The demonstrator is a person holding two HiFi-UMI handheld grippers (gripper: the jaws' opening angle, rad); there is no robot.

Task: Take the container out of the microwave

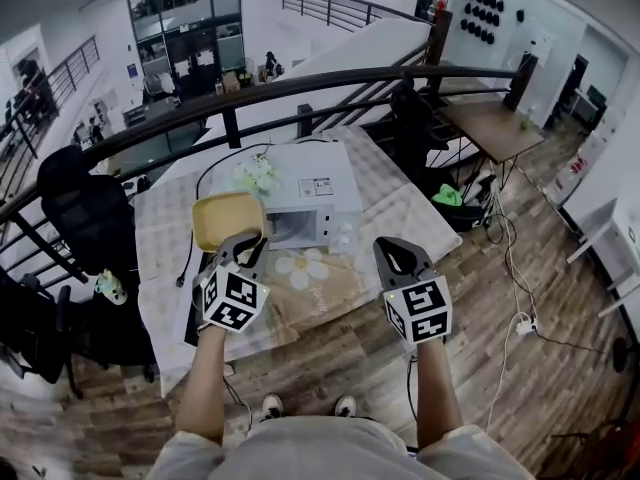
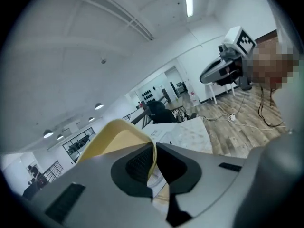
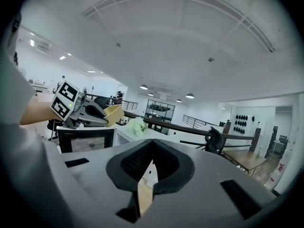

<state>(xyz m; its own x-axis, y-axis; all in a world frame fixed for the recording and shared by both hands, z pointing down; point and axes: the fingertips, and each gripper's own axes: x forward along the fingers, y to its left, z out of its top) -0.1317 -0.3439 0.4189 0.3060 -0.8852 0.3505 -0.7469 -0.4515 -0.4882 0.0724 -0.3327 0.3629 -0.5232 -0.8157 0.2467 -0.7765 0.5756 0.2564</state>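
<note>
A shallow yellow container (image 1: 228,218) hangs in the air by the left front corner of the white microwave (image 1: 318,193). My left gripper (image 1: 245,241) is shut on its near rim. In the left gripper view the container (image 2: 118,137) rises tilted from between the closed jaws of that gripper (image 2: 153,163). My right gripper (image 1: 392,255) is shut with nothing in it, to the right of the microwave over the table's front edge. The right gripper view shows its jaws (image 3: 151,163) closed, with the container (image 3: 114,113) and the microwave's dark-framed front (image 3: 85,141) off to the left.
The microwave stands on a table with a pale patterned cloth (image 1: 400,208). White flowers (image 1: 255,175) lie on the microwave's top. A black railing (image 1: 300,83) runs behind the table. Office chairs stand at the left (image 1: 85,213) and back right (image 1: 415,118). Cables (image 1: 515,298) trail on the wooden floor.
</note>
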